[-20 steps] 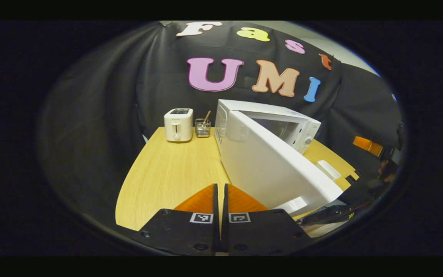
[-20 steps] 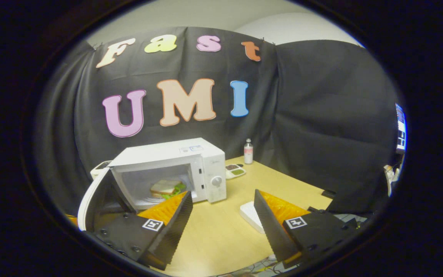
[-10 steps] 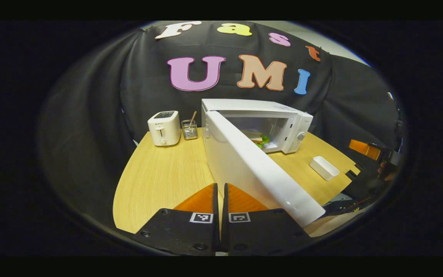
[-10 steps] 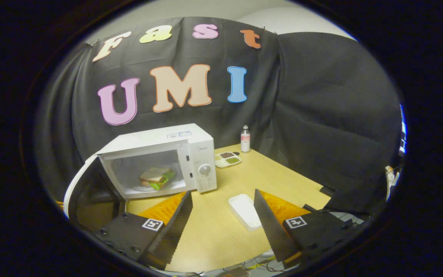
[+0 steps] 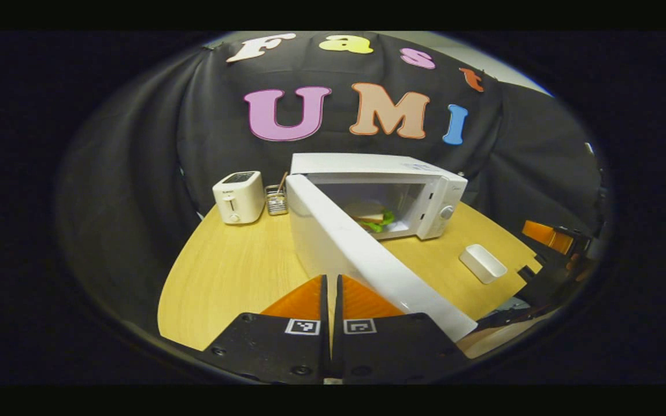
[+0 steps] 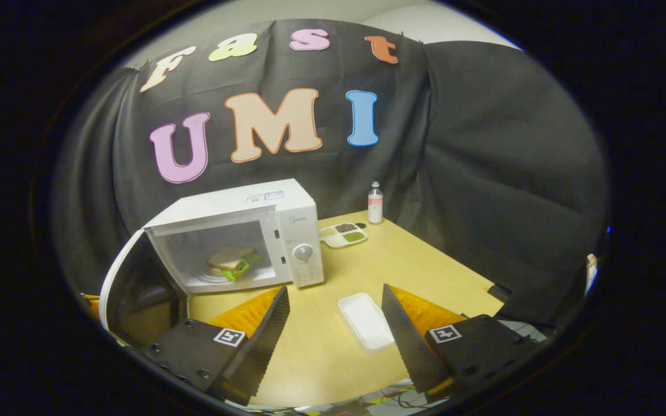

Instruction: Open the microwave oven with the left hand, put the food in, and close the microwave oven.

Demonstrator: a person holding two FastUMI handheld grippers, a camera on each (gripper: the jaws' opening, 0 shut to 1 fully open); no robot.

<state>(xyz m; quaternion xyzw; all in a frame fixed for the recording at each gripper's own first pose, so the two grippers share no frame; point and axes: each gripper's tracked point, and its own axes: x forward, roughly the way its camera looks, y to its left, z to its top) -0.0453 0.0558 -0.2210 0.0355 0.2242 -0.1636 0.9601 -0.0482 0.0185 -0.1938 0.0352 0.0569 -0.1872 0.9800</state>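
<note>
Left claw (image 5: pixel 330 289), pinched empty, sits beside the open microwave door (image 5: pixel 367 260); sandwich (image 5: pixel 370 215) lies inside beyond.

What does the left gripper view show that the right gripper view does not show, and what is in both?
Left gripper view: a white toaster and a small wire holder beside the microwave, and the shut left gripper.

Right gripper view: a bottle and a divided dish at the table's back, and the open right gripper.

Both: the microwave with its door open, the sandwich inside, the white tray, and the wooden table.
</note>
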